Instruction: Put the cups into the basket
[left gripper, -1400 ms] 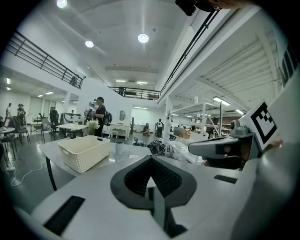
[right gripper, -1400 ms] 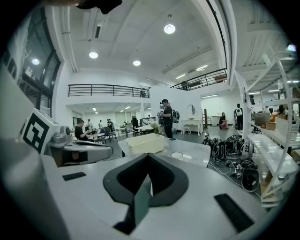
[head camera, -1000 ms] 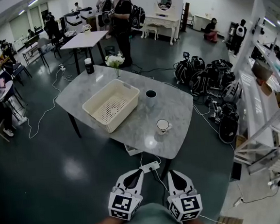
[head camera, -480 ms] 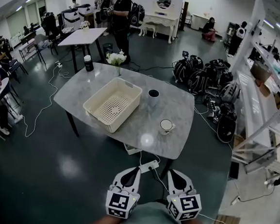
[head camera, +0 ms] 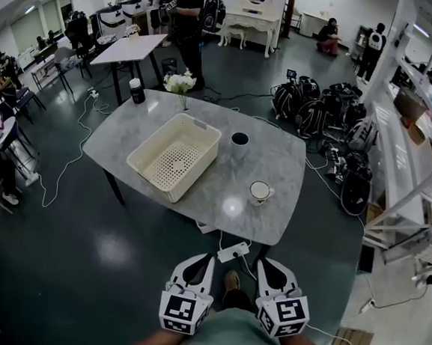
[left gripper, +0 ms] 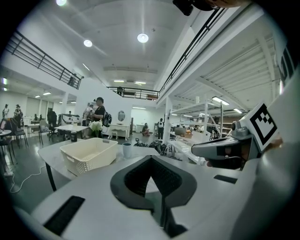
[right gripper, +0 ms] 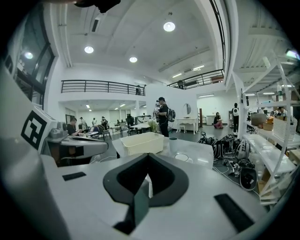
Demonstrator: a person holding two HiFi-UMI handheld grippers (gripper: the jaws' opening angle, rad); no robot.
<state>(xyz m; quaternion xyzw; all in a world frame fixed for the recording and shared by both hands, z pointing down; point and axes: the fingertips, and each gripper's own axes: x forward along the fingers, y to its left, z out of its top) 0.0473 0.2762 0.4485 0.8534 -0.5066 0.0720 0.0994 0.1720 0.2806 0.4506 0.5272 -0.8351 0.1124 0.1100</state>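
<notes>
A tall grey cup [head camera: 240, 145] with a dark inside stands on the table [head camera: 137, 133] just beside the cream basket [head camera: 173, 158]. A low white cup [head camera: 260, 192] with a handle stands nearer the table's front edge. The left gripper [head camera: 203, 260] and the right gripper [head camera: 267, 262] are well apart from the cups, both with jaws closed together and holding nothing.

Bright ceiling lights, strong fisheye distortion

The table [head camera: 282, 158] has a polished grey top veined like marble, throwing back a ceiling light, and the floor [head camera: 72, 248] around it is dark and glossy. The basket [head camera: 198, 169] looks like cream matt plastic with a perforated bottom. At its three o'clock stands a smooth pale cup [head camera: 240, 145], at five o'clock a glossy white mug [head camera: 261, 192].
</notes>
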